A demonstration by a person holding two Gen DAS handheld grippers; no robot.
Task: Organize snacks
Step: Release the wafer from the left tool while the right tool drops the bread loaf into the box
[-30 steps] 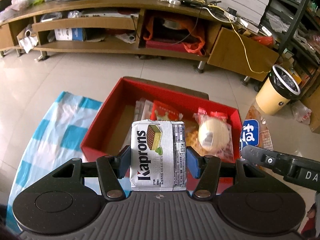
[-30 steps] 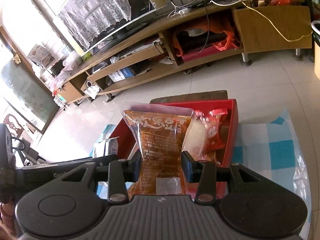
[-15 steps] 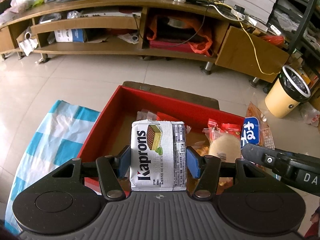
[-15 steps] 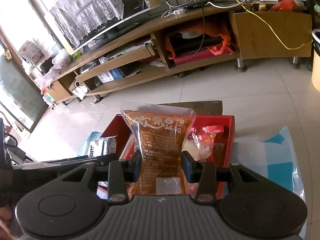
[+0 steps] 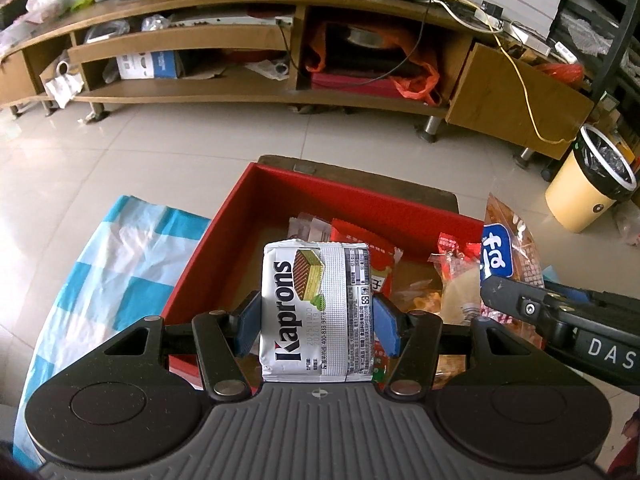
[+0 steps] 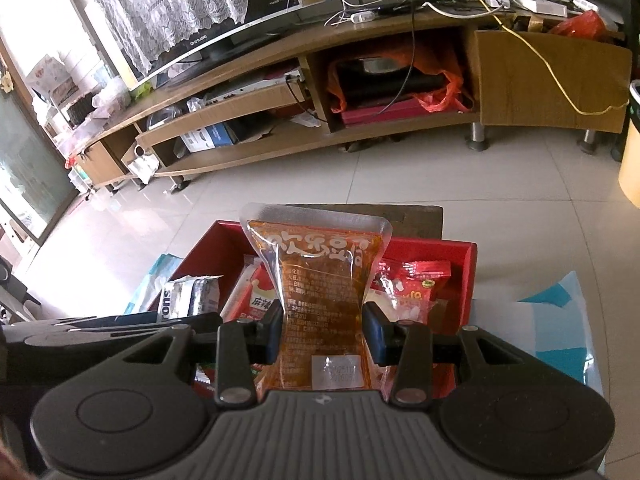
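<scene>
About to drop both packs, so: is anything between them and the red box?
Nothing visible blocks either. The Kaprons wafer pack in the left gripper and the orange pouch in the right gripper hang over the open red box, which already holds snacks.

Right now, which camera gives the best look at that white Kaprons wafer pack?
The left wrist view: the Kaprons wafer pack fills the centre, label readable, pinched between the left tongs over the red box. The right wrist view shows only a sliver of it at the left, partly hidden behind the other tool.
</scene>
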